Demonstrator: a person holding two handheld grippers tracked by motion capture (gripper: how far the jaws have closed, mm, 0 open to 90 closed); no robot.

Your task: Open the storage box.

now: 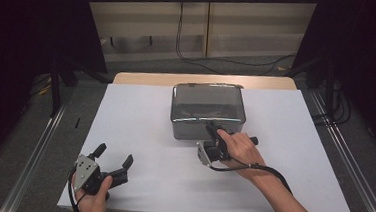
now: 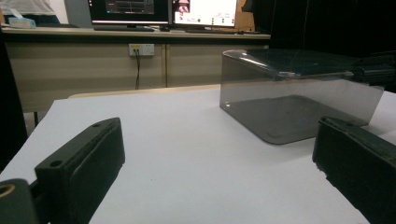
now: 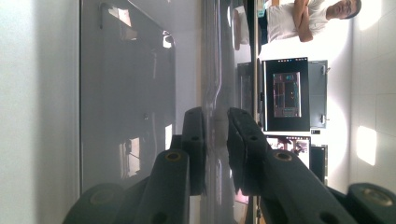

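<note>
Smoked-plastic box [image 1: 208,110], translucent grey with a clear lid [image 1: 208,93], stood at the far middle of the white tabletop [image 1: 139,132] in the high view, its near wall facing the person. Right gripper [image 1: 213,129], held in the right hand [image 1: 240,149], was turned on its side against the near edge of the box, its black jaws drawn together on the lid's front rim. Left gripper [image 1: 115,156], held in the left hand [image 1: 93,192], sat low at the near left of the tabletop, well apart from the box, its two jaws spread wide with nothing between them. Left gripper view: both black jaws stood far apart at the lower corners, bare white tabletop [image 2: 187,140] between them; the box [image 2: 299,107] stood ahead to the right, its lid [image 2: 289,60] overhanging the walls slightly, and monitors [image 2: 163,11] sat on a desk behind. Right gripper view, rolled sideways: the two jaws were nearly closed, clamped on the thin clear edge of the lid [image 3: 215,93] that ran between their pads [image 3: 194,140]; the grey wall of the box [image 3: 126,93] lay to the left, and a monitor [image 3: 286,93] and a person with folded arms [image 3: 303,18] appeared beyond.
</note>
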